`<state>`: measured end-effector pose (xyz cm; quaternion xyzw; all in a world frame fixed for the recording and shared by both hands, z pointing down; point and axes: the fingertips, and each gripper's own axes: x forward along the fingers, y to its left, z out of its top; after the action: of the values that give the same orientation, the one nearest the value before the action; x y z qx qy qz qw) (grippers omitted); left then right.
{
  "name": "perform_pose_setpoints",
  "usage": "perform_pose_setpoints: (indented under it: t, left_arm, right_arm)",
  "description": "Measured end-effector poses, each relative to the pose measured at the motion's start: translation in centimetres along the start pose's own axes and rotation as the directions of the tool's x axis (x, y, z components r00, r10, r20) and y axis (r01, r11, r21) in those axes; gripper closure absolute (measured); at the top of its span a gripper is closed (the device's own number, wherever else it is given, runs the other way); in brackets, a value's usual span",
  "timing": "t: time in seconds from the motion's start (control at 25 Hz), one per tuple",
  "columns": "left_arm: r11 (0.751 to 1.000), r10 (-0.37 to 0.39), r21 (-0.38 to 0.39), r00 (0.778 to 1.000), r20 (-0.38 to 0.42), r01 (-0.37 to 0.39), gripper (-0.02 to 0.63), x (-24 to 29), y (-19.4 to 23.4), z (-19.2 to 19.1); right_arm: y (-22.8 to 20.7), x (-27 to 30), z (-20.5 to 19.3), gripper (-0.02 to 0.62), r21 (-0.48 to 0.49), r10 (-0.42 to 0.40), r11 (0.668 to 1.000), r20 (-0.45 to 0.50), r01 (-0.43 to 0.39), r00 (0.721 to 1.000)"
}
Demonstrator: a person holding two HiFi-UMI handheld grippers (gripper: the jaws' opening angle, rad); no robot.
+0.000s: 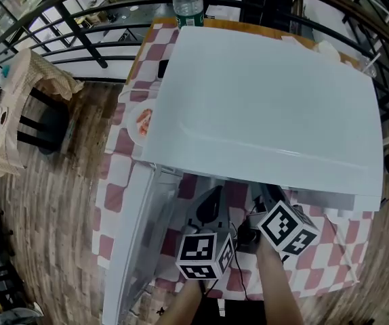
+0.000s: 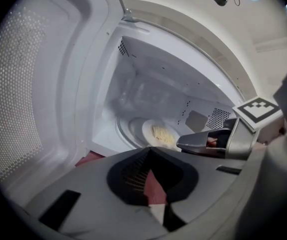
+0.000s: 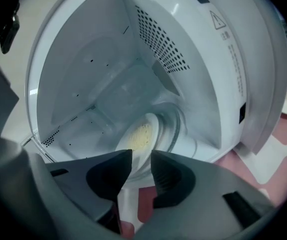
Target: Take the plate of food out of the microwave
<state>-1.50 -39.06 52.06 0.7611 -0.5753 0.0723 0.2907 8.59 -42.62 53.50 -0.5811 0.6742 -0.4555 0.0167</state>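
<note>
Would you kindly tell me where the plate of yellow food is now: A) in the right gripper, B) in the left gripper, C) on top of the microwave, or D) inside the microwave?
D: the plate sits inside the microwave, beyond the open right gripper, which has nothing between its jaws.

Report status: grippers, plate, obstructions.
Left gripper shut, empty. Right gripper open, empty, facing plate of food. Plate inside microwave, door open. Nothing in between.

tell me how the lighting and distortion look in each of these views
Head view: fisheye bends the railing and floor; the microwave top is bright with a soft sheen. Left gripper view: dark corners, the plate sits in dim, slightly soft light. Right gripper view: the microwave's walls curve, the right gripper looks soft up close.
</note>
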Motion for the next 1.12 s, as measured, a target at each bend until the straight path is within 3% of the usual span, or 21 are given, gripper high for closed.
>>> perform_pose_setpoints:
  t: [0.4,0.48,0.64,0.76,1.12]
  left_arm:
    - [1.0,0.022,-0.006,1.0,0.006,-0.022,0.6,0.1,1.4,0.5]
    - [1.0,0.023,-0.01,1.0,0.006,-0.023,0.6,0.1,1.5,0.5]
    - [1.0,0.023,-0.018,1.0,0.004,-0.023,0.6,0.2,1.6,0.3]
    - [0.999,0.025,-0.023,1.0,-0.001,-0.025,0.6,0.1,1.6,0.2]
    - [0.999,0.017,-0.034,1.0,-0.009,-0.018,0.6,-0.1,1.4,-0.3]
  right_arm:
    - [-0.1,0.8,0.3,0.456,0.068,-0.037,0.997,0.0,0.037,0.999]
    - [-0.1,0.9,0.5,0.508,0.093,-0.036,0.995,0.007,0.036,0.999]
    - [-0.1,1.2,0.7,0.512,0.149,-0.037,0.988,0.011,0.035,0.999]
    - [-0.2,1.3,0.6,0.553,0.179,-0.037,0.983,0.004,0.036,0.999]
    - [-0.5,0.4,0.1,0.552,0.241,-0.019,0.97,-0.002,0.019,1.0]
